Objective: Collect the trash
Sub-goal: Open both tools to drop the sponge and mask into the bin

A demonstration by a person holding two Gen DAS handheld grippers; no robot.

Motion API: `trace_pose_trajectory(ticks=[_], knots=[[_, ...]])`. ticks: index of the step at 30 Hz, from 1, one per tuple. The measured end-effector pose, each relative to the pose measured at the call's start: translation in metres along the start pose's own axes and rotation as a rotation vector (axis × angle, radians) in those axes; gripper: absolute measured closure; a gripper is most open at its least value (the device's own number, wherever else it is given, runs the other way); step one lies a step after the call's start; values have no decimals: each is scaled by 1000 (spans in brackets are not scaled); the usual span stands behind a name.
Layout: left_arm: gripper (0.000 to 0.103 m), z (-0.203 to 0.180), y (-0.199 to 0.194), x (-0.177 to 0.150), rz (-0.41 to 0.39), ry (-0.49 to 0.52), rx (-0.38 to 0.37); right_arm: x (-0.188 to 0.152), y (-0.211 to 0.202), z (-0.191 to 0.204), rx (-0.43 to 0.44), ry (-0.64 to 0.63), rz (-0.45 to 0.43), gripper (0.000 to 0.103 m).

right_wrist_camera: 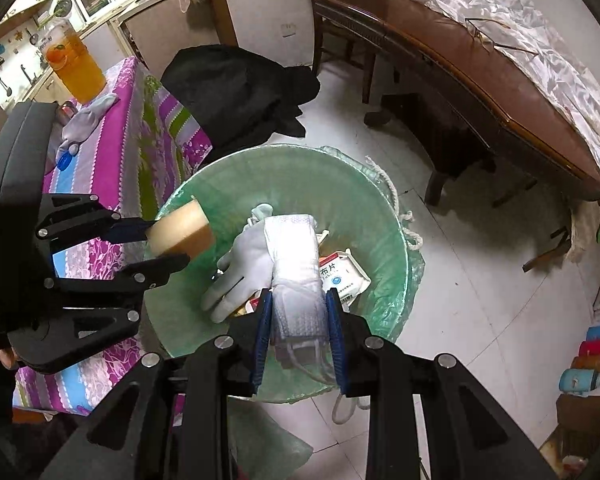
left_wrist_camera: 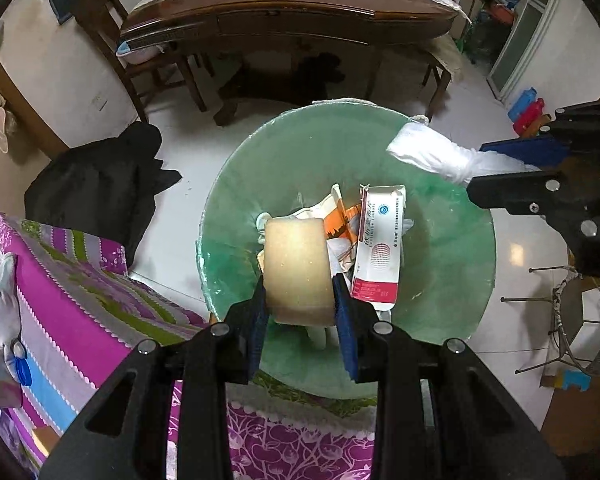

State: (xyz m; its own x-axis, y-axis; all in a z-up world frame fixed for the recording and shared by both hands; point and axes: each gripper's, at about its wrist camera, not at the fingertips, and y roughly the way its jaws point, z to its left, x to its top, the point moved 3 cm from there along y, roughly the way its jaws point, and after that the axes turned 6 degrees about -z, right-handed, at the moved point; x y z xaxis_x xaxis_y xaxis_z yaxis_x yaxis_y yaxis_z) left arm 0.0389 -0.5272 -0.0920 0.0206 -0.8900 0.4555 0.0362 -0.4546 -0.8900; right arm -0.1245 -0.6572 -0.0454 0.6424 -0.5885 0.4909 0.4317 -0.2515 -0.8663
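The big green trash bin [left_wrist_camera: 260,168] sits on the floor, just beside the worktop with the purple striped cloth [left_wrist_camera: 80,300]. I think it is put there so trash from the worktop only has a short way to go. A thin green bag lines it, so the trash can be lifted out all at once.

Down in the bin lie a white and red medicine box [left_wrist_camera: 380,248], a pale glove [right_wrist_camera: 240,264] and some crumpled wrappers [left_wrist_camera: 336,216]. So some trash is already in.

Both claws hang over the open bin and point down into it. That way the things should fall inside and not on the floor.

The left claw [left_wrist_camera: 302,308] is squeezed shut on a yellow sponge [left_wrist_camera: 296,268]. Its blue pads press the two sides of the sponge.

The right claw [right_wrist_camera: 298,320] is squeezed shut on a folded white face mask [right_wrist_camera: 296,264]. The mask's strings dangle below the claw.

I think the next move is to open both claws and let the two things drop in.
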Motion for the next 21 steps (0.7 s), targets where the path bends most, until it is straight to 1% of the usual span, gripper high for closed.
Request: trace_pose_trajectory(ticks=[2,3,4,5,6,11,15,21], knots=[[73,1,1,0,-3,-5,5,1,2,-1,1,1,3,75],[68,2,1,0,-7,-6,11,2,3,-1,-2,-2,1,74],[60,3,3,1,-9,-9,17,3,4,0,1,-8,0,71],[47,3,3,1,-18,-12,20,3,6,0,6,-8,5,57],[44,4,3,1,-28,-11,23,3,8,-2,1,2,1,52],[44,5,3,-2,-31,2,50,0,15,-2,-10,-1,4,52],[44,6,-1,-2,-42,-10,49,-1,17,0,-8,4,5,52],[44,4,-6,-3,-55,-2,57,0,15,-1,-12,11,1,52]])
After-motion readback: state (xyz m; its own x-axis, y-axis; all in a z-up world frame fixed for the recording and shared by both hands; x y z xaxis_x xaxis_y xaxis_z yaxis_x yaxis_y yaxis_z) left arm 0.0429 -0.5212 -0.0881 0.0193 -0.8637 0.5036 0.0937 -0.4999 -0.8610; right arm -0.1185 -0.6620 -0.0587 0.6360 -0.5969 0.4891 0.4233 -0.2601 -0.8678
